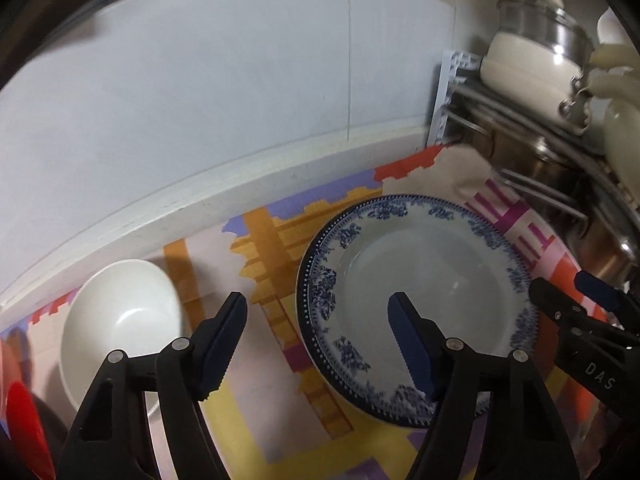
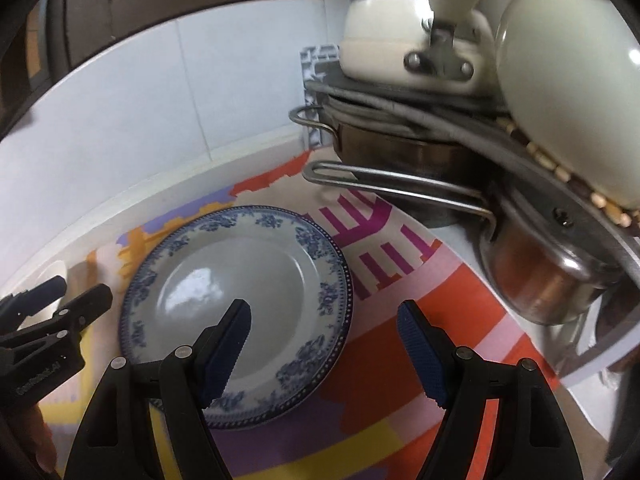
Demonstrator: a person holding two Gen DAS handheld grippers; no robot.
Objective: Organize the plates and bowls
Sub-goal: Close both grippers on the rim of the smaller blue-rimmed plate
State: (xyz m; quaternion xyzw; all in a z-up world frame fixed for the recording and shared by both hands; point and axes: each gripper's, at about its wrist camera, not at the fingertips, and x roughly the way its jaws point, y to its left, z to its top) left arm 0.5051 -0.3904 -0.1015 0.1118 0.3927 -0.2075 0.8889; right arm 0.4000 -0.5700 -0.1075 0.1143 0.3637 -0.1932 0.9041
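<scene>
Near the centre right of the left wrist view, a blue-patterned plate (image 1: 416, 276) lies flat on a colourful mat (image 1: 276, 248) that covers the desk (image 1: 224, 188). At the lower left of that frame sits a white bowl (image 1: 120, 320), apart from the plate, with a strip of the mat between them. The left hand-held gripper (image 1: 318, 316) has its jaws wide apart and holds nothing; one finger (image 1: 412, 344) overlaps the plate's inner area in the picture, the other is over the mat between bowl and plate. Whether it touches the plate cannot be told.

At the right edge of the same frame the right hand-held gripper (image 1: 568, 286) shows, just beside the plate's rim. In the right wrist view, that right hand-held gripper (image 2: 324, 320) is also spread wide and empty, one finger (image 2: 232, 344) over the plate (image 2: 236, 296), the other over the orange part of the mat (image 2: 400, 280). The left hand-held gripper (image 2: 76, 290) appears at the left edge there.

At the upper right of both frames stands a stack of steel pots (image 2: 540, 280) with a cream-coloured pot (image 1: 524, 64) on top. Behind everything is a pale tiled wall (image 1: 200, 100).
</scene>
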